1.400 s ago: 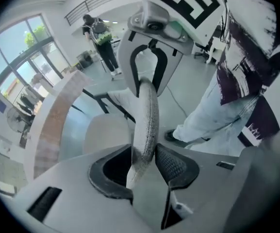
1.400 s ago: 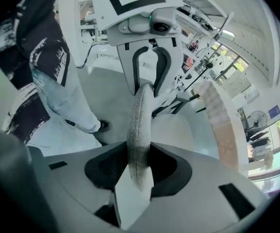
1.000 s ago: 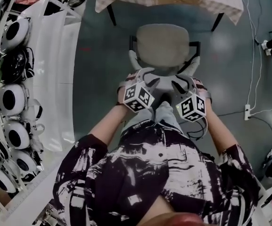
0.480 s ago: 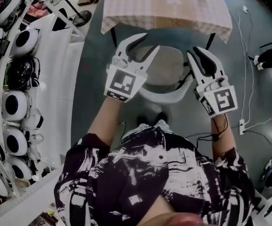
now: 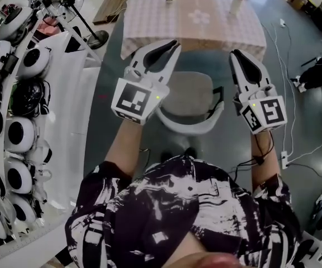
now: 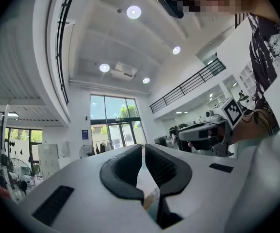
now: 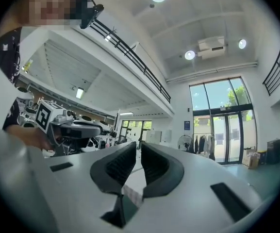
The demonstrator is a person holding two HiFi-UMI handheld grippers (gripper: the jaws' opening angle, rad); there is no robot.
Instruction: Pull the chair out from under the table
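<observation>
Both grippers have lifted away from the office chair (image 5: pixel 191 96) and now point roughly level, presumably because the pull is finished. The left gripper (image 5: pixel 173 43) is clenched on nothing; the right gripper (image 5: pixel 236 53) is closing, also empty. The chair stands on the grey floor (image 5: pixel 109 60), seemingly clear of the checked-cloth table (image 5: pixel 194 15), in a tall glazed hall.
</observation>
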